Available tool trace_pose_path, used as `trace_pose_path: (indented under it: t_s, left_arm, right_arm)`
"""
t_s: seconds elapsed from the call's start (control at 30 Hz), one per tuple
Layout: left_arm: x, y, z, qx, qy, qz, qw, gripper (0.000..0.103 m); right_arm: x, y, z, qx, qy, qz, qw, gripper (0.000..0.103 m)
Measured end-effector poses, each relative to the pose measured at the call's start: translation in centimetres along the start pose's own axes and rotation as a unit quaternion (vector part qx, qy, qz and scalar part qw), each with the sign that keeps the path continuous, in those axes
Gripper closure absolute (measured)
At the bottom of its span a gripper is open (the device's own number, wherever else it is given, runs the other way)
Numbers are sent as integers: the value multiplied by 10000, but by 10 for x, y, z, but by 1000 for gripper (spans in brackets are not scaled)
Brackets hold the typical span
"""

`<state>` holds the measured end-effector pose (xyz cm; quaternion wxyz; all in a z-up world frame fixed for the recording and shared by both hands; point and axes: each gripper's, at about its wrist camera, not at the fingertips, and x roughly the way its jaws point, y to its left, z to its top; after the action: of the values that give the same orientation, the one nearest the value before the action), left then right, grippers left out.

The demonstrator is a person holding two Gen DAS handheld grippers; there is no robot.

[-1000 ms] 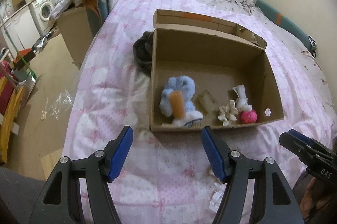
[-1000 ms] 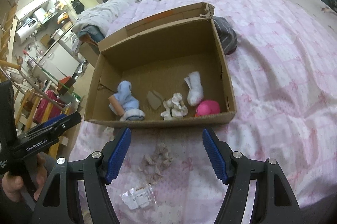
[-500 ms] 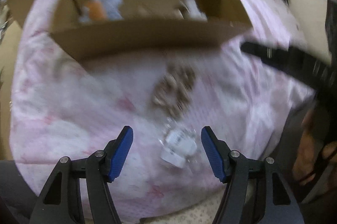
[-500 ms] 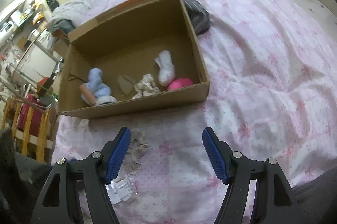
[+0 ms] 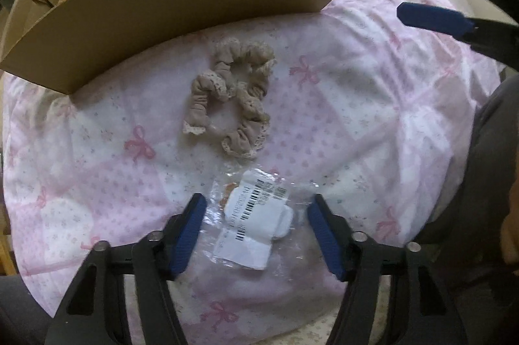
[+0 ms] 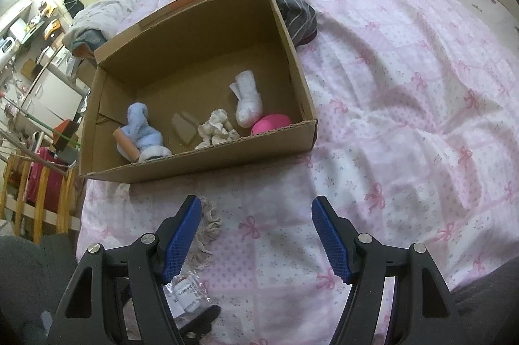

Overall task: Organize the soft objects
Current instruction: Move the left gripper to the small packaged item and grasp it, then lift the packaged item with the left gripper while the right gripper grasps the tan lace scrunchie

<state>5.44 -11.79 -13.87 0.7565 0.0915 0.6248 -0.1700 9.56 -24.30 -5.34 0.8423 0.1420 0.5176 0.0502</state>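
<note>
On the left, our left gripper (image 5: 256, 231) points down at the bed (image 5: 373, 118). Its fingers (image 5: 189, 234) are spread, and they have just been closing in a little. Between them lies a clear bag (image 5: 253, 228) with a white label, but the pads do not press on it yet. The bag looks thin and slippery, so it may slide away or crumple when we squeeze. We could also pinch the blanket under it and pull that up too.

Just past the bag lies the beige scrunchie (image 5: 230, 100), close to the box (image 5: 181, 1) wall but not in it. It is soft and floppy, so if we grab only one edge it may droop and catch on the wall as we lift it over.

Inside the box sit a blue toy (image 6: 141, 131), a cream scrunchie (image 6: 217, 129), a white toy (image 6: 248, 103) and a pink toy (image 6: 271, 124).

On the right, our right gripper (image 6: 256, 234) hangs over bare blanket, fingers spread, holding nothing. The two grippers are near each other, so they might bump. The bag may hold something small, but we cannot tell.
</note>
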Motion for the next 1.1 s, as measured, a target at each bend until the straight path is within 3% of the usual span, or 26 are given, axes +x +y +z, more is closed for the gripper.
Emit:
trace_pose_path:
  t_s: [0.33, 0.47, 0.57, 0.83, 0.97, 1.0, 1.1]
  left_arm:
    - [-13, 11, -8, -24, -82, -34, 10000, 63]
    - [-46, 24, -11, -207, -150, -93, 9996, 64]
    - [-85, 44, -7, -419, -489, -1, 9979, 65]
    - [-142, 123, 2, -1307, -1186, 657, 9821, 66]
    - [-130, 143, -2, -1784, -1094, 442, 9769, 67]
    - [-127, 144, -2, -1875, -1055, 328, 9760, 67]
    - [-130, 143, 0, -1886, -1143, 294, 9749, 67]
  right_arm:
    - [1, -3, 1, 85, 11, -24, 10000, 29]
    - [2, -4, 1, 92, 25, -41, 9999, 29]
    - [1, -5, 1, 122, 27, -12, 9999, 29]
    - [14, 8, -4, -165, 321, 73, 9993, 29]
    - [32, 31, -11, -688, 667, 246, 9951, 28]
    - [37, 38, -13, -822, 769, 365, 9930, 26]
    - [48, 66, -20, -1489, 890, 522, 9835, 7]
